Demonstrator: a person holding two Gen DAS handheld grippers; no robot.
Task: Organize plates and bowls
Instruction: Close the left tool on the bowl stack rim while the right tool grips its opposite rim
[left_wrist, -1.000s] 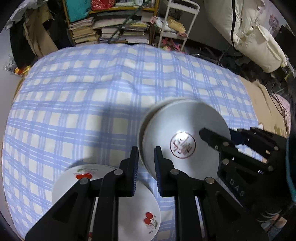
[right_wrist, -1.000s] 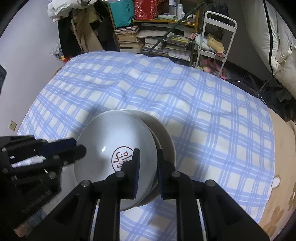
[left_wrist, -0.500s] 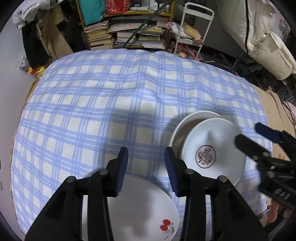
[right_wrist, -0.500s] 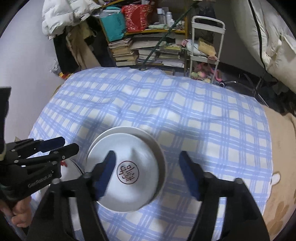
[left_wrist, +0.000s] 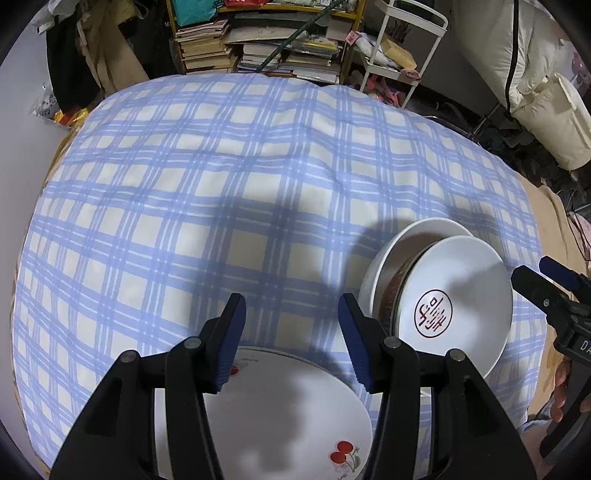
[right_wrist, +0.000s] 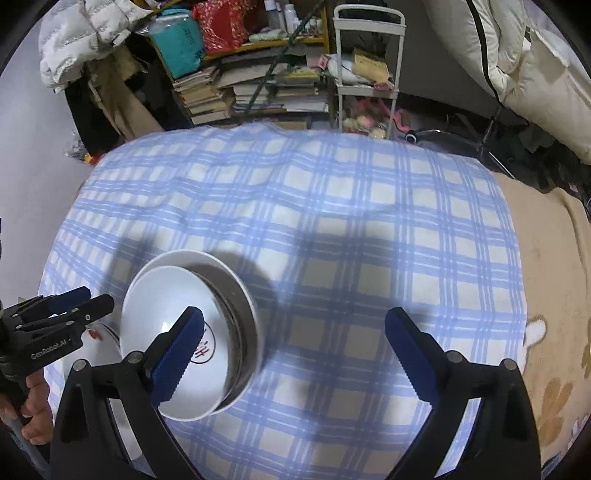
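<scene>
Bowls (left_wrist: 458, 295) stacked crooked on checked bed cover (left_wrist: 221, 184), top one tilted, cherry plate (left_wrist: 288, 417) just beside; left gripper (left_wrist: 291, 332) and right gripper (right_wrist: 293, 347) opening, empty; could slide off if soft bedding shifts

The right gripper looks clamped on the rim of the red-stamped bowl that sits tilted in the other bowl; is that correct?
Not quite: the right gripper is not clamped. Its jaws are opening with only the checked cloth between them, as the right wrist view shows. The red-stamped bowl does sit tilted in the other bowl.
</scene>
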